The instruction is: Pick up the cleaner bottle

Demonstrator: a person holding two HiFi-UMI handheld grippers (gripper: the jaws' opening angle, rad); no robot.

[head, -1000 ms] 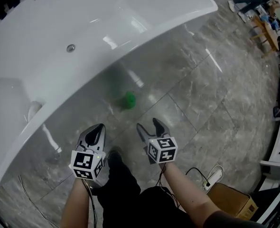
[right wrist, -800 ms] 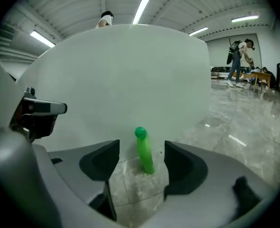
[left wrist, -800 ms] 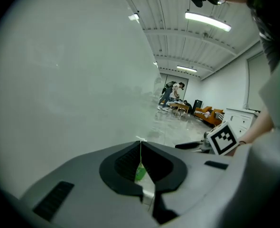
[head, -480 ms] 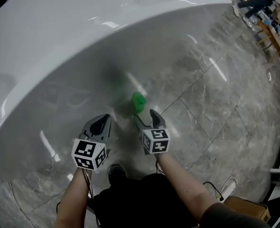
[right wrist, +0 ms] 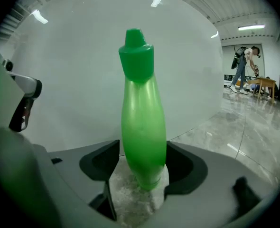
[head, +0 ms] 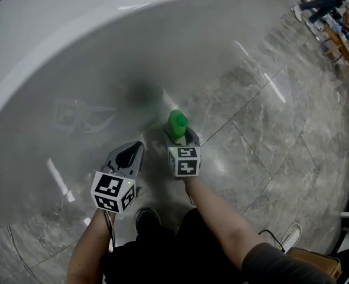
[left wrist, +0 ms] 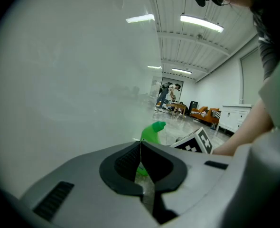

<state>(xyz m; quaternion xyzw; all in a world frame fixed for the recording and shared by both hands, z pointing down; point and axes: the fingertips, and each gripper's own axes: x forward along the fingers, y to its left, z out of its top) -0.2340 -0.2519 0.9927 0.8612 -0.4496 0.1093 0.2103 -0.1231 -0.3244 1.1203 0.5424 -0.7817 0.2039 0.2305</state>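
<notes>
**Head view.** The green cleaner bottle (head: 177, 125) is being seen from above, upright over the grey tiled floor (head: 263, 135), close beside the white bathtub (head: 103, 52). The bathtub's curved wall is filling the frame from 9 o'clock round to 1 o'clock. The right hand-held gripper (head: 180, 138) is being held just at the bottle's 6 o'clock, with one jaw on either side of its lower body. The left hand-held gripper (head: 136, 148) is being held apart from the bottle, at the 8 o'clock of the right one, with nothing in front of it but floor. A dark shoe (head: 146, 218) is showing on the floor at 6 o'clock, between the two forearms.

**Left gripper view.** The left hand-held gripper (left wrist: 141, 148) is being held with its jaws fully together and nothing between them. Beyond them, at 1 o'clock, the bottle (left wrist: 152, 132) is partly visible, with the right gripper's marker cube (left wrist: 197, 141) just to its 3 o'clock. The bathtub wall (left wrist: 59, 80) is taking up the left half.

**Right gripper view.** The right hand-held gripper (right wrist: 142, 160) is being shown closed on the bottle (right wrist: 142, 122). Both jaws are pressing against the narrow lower body, and the bottle is standing upright with its cap at 12 o'clock. Whether the base is touching the floor (right wrist: 244, 127) cannot be determined. The bathtub wall (right wrist: 73, 80) is lying behind the bottle.
</notes>
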